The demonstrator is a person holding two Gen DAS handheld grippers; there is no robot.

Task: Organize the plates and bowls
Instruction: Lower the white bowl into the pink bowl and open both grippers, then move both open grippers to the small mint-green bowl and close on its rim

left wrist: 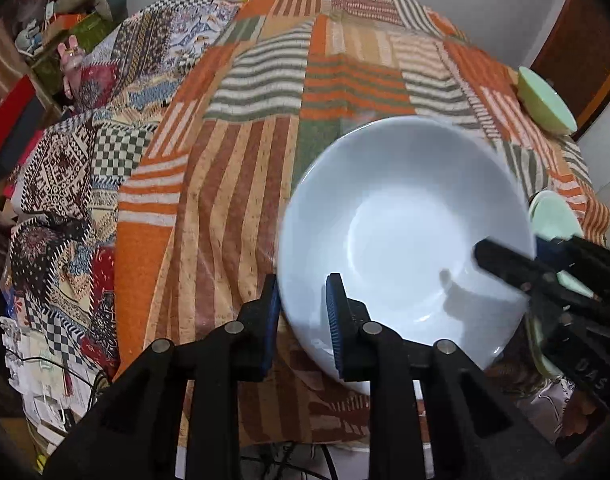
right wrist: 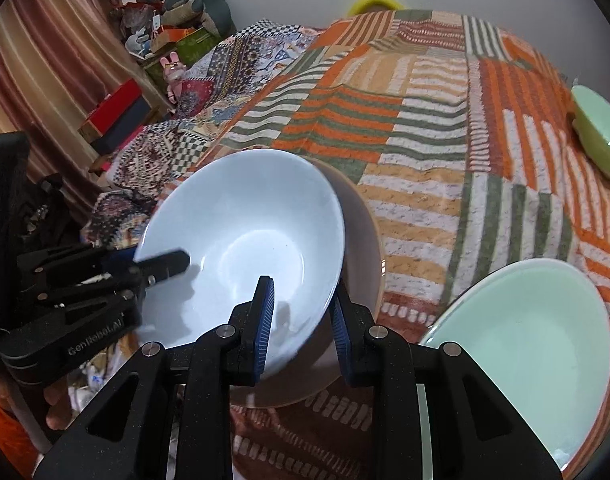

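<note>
A white bowl [left wrist: 405, 220] [right wrist: 241, 240] hangs tilted over the striped cloth. My right gripper [right wrist: 303, 286] is shut on its near rim, one pad inside and one outside; in the left wrist view the right gripper [left wrist: 533, 252] bites the bowl's right edge. My left gripper [left wrist: 303, 284] straddles the opposite rim with a visible gap at the pads, so it is open; in the right wrist view the left gripper [right wrist: 145, 264] reaches over the bowl's left rim. A tan dish [right wrist: 365, 248] lies right under the white bowl; whether the two touch I cannot tell.
A pale green plate [right wrist: 525, 344] [left wrist: 553, 216] lies close on the right. A green bowl [right wrist: 601, 136] [left wrist: 545, 100] sits at the far right edge. The patchwork cloth [left wrist: 233, 184] covers the surface. Boxes and soft toys [right wrist: 177, 28] crowd the far left.
</note>
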